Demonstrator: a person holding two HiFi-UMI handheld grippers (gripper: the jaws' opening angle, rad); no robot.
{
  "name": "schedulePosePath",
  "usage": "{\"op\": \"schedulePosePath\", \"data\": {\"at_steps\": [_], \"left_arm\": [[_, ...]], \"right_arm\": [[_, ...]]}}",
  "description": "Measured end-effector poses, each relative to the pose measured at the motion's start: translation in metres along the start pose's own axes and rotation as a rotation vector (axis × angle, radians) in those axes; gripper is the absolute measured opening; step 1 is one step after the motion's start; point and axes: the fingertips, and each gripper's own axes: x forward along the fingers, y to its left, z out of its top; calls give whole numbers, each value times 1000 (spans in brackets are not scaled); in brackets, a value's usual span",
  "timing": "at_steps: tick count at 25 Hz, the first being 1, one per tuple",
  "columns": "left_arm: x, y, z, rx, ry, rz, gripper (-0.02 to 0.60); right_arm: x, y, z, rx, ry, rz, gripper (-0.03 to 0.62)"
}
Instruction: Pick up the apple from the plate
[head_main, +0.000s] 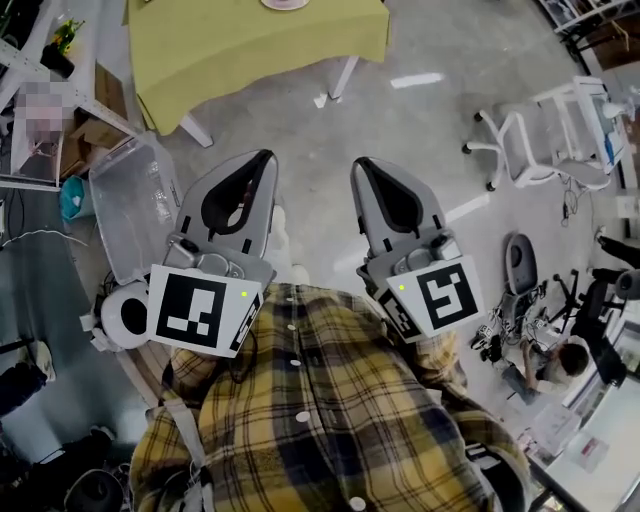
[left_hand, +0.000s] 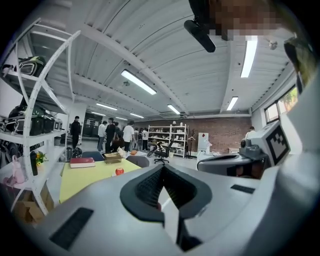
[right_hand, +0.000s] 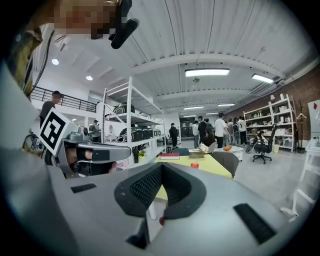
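Apple (left_hand: 119, 171) sits far off on the yellow-green table (left_hand: 90, 180), well apart from my left gripper (head_main: 262, 158) and right gripper (head_main: 362, 165), both with jaws closed together on nothing.

The head camera looks steeply down, close over the left gripper (head_main: 265, 157) and right gripper (head_main: 362, 163). Each gripper's camera faces level along its jaws toward the far yellow table (right_hand: 217, 164), shared by all views.
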Motion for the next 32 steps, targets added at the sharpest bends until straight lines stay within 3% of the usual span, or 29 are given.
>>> {"op": "schedulePosePath", "data": {"at_steps": [12,22,32], "left_arm": [[84,94,34,18,-12,-66,6],[134,126,34,17,18,-101,6],[225,150,45,1,11,-42,6]], "right_arm": [[117,-39,35,-1,-31,-55,-5],[162,-75,40,23,-17,-93,-5],[219,-152,42,9,11,-42,-5]]}}
